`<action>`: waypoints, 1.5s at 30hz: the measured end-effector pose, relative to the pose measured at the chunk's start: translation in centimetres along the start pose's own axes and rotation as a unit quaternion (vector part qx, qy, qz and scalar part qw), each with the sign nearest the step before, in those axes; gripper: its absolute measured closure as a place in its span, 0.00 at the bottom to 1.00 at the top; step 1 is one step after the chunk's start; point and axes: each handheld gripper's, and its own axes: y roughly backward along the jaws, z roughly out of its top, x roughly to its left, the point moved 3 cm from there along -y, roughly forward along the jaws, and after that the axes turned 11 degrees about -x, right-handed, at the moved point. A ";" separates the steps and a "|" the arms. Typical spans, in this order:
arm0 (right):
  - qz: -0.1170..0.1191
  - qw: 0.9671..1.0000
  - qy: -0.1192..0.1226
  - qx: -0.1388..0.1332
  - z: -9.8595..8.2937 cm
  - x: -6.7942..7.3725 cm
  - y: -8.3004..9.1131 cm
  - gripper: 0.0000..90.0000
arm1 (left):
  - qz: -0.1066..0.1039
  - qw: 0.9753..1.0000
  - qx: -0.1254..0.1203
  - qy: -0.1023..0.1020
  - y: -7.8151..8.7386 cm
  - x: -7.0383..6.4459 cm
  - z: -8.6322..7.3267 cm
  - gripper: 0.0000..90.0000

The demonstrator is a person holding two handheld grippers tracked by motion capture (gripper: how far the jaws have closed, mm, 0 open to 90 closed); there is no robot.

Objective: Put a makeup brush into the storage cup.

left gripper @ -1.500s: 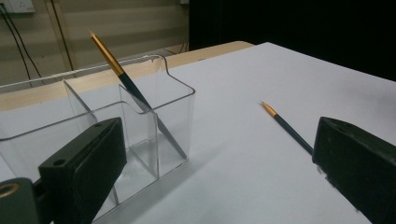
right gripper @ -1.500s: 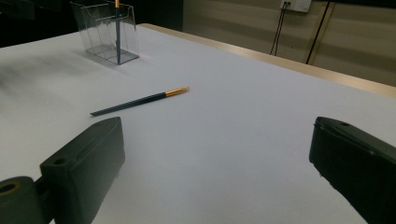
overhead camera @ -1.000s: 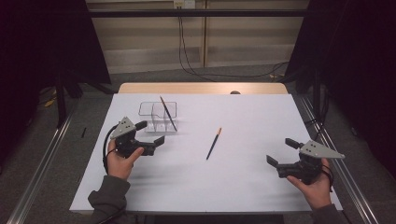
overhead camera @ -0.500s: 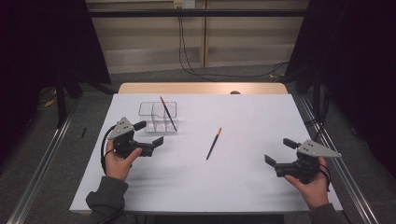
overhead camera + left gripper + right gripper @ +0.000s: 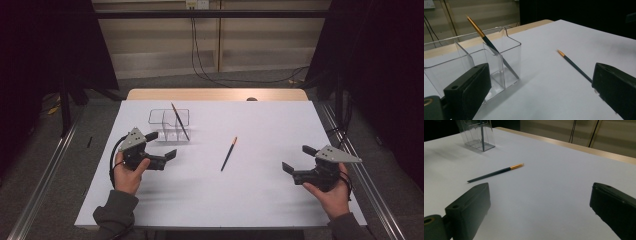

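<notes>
White table [image 5: 260,200]: one brush [image 5: 180,121] already leaning in clear organizer [image 5: 169,125], second brush [image 5: 229,154] lying mid-table, left hand-held gripper [image 5: 163,145] and right hand-held gripper [image 5: 298,158] both agape, empty.

A lab-style recording bay was suggested: a white-covered table [image 5: 215,200] was flanked by metal floor rails [image 5: 40,185], black curtains [image 5: 45,45] were hung on both sides of it, and cables [image 5: 200,55] were run down a bare panelled wall [image 5: 260,45] behind it.
</notes>
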 end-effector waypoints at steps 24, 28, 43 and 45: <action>0.009 1.000 -0.014 -0.002 0.9 0.3 -2.2 0.03 | -0.008 1.000 -0.003 0.004 0.3 0.1 -0.1 0.02; 0.014 1.000 -0.013 -0.003 1.0 0.5 -2.7 0.03 | -0.007 1.000 -0.004 0.003 0.4 0.1 -0.1 0.02; 0.023 1.000 -0.016 -0.002 1.6 1.2 -4.3 0.03 | -0.005 1.000 -0.006 0.008 0.8 0.1 -0.1 0.03; 0.026 1.000 -0.013 -0.002 1.7 1.2 -4.5 0.03 | -0.005 1.000 -0.006 0.009 0.8 0.1 -0.1 0.03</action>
